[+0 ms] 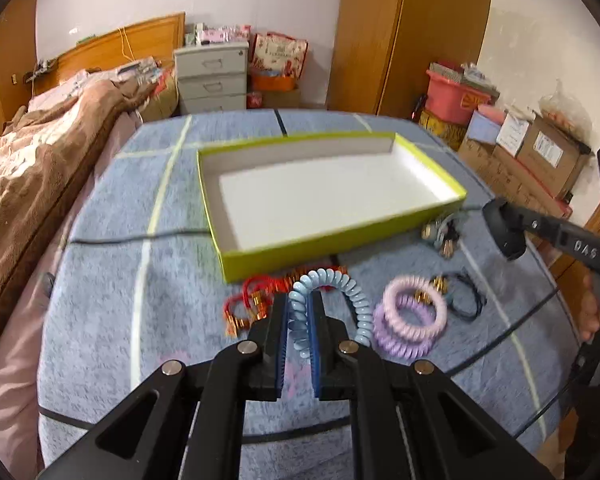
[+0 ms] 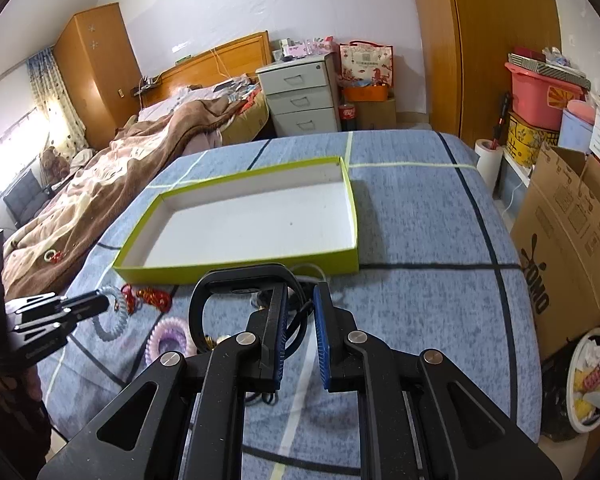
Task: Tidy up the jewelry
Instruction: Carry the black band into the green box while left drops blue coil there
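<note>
My left gripper (image 1: 299, 300) is shut on a pale blue spiral hair tie (image 1: 336, 298), held just above the blue cloth in front of the green-edged white box (image 1: 340, 236). Beside it lie red cord bracelets (image 1: 252, 300), pink and purple spiral ties (image 1: 410, 316), dark cord bracelets (image 1: 464, 296) and a small charm pile (image 1: 442, 236). My right gripper (image 2: 302, 300) is a little open over a dark cord (image 2: 300, 320), gripping nothing I can see. The box (image 2: 236, 268) is empty. The left gripper (image 2: 96, 302) with the blue tie (image 2: 114, 320) shows at left.
The table (image 2: 420, 220) carries a blue cloth with pale and dark lines. A bed with a brown blanket (image 1: 40, 152) is on the left. Cardboard boxes (image 2: 572, 232) and a pink bin (image 1: 452, 96) stand at right. A black cable (image 1: 132, 236) crosses the cloth.
</note>
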A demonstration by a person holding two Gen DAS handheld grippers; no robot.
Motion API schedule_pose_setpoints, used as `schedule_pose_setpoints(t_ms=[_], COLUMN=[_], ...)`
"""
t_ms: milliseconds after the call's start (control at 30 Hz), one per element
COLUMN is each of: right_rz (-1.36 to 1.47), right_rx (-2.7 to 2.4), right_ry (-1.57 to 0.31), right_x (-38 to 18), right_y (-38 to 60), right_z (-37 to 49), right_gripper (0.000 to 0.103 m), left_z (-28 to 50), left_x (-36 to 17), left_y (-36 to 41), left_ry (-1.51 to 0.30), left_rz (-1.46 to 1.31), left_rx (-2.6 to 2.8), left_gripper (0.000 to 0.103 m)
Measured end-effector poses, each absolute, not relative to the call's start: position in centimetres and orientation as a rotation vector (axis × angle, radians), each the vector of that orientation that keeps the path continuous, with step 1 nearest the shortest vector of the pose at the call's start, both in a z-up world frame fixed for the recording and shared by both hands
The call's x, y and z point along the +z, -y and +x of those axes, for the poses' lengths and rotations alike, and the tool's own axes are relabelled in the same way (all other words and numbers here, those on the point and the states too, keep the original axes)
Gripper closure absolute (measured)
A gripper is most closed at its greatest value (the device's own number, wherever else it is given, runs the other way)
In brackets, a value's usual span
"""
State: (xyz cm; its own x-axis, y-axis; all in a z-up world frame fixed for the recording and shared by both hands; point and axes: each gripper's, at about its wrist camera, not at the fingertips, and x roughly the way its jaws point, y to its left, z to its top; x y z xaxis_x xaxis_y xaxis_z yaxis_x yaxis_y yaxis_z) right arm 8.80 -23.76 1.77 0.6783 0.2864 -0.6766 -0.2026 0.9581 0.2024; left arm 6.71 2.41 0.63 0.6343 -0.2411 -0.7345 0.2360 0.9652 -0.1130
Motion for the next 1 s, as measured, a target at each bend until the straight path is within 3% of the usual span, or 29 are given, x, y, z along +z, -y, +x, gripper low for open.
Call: schedule_pose_setpoints(t_ms=[300,1000], right_rz=[0.09,0.047], right_rx=[0.273,0.204], right_ry=[-0.784,-0.935], right_x=[3.0,-1.8], right_y=[22.6,22.2], right_z=[14.0,23.9], right_gripper=[0.089,0.089], left_z=[12.2,22.0], left_x=[2.5,-1.4], left_y=[-3.0,-2.9], left_ry=[-0.813,-0.931], left_rz=[-0.044,-0.072], left_rx=[-0.253,-0.202], left_gripper=[0.093,0.093])
